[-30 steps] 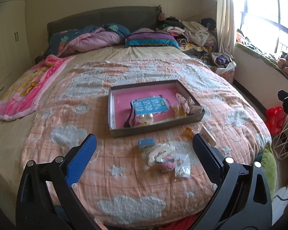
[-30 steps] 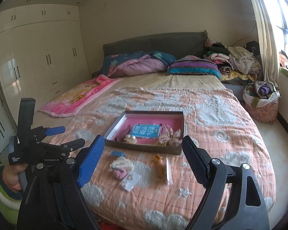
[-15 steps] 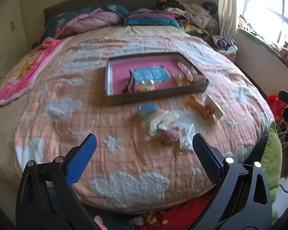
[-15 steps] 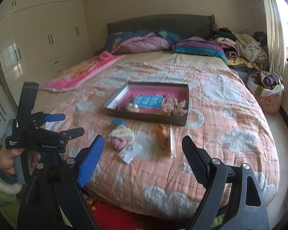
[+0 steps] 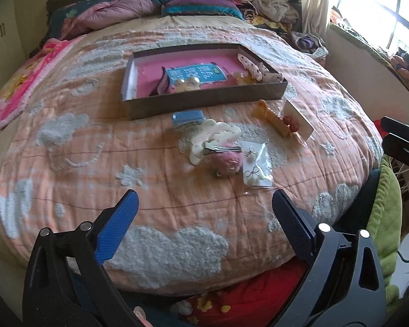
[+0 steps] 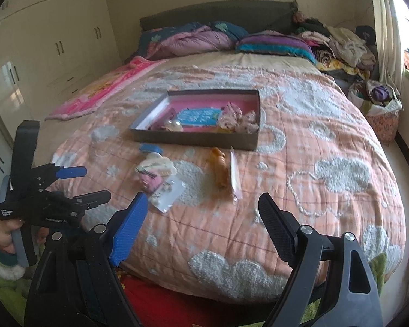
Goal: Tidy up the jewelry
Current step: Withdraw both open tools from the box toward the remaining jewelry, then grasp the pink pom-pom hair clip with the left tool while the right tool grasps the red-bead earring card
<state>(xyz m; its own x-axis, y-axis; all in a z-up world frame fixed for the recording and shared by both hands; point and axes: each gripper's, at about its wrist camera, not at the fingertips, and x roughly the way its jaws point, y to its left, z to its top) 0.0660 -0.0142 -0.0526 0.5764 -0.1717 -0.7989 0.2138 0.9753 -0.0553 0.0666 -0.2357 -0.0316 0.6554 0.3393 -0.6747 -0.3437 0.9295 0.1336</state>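
Observation:
A shallow brown box with a pink floor lies on the peach bedspread; inside it are a blue card, bead pieces and spotted fabric bows. In front of the box lie a small blue case, a cream hair claw, a pink fuzzy clip, a clear bag of earrings, an amber hair claw and a white card. My left gripper hangs open above the bed's near edge. My right gripper is also open, empty, with the left gripper beside it.
Pillows and a folded quilt lie at the headboard, a pile of clothes at the back right. A pink blanket covers the bed's left side. White wardrobes line the left wall. A green cushion sits by the bed's right edge.
Both grippers have sunk and tilted downward toward the bed; the box and loose pieces now sit higher and closer in both views. Both stay open and empty.

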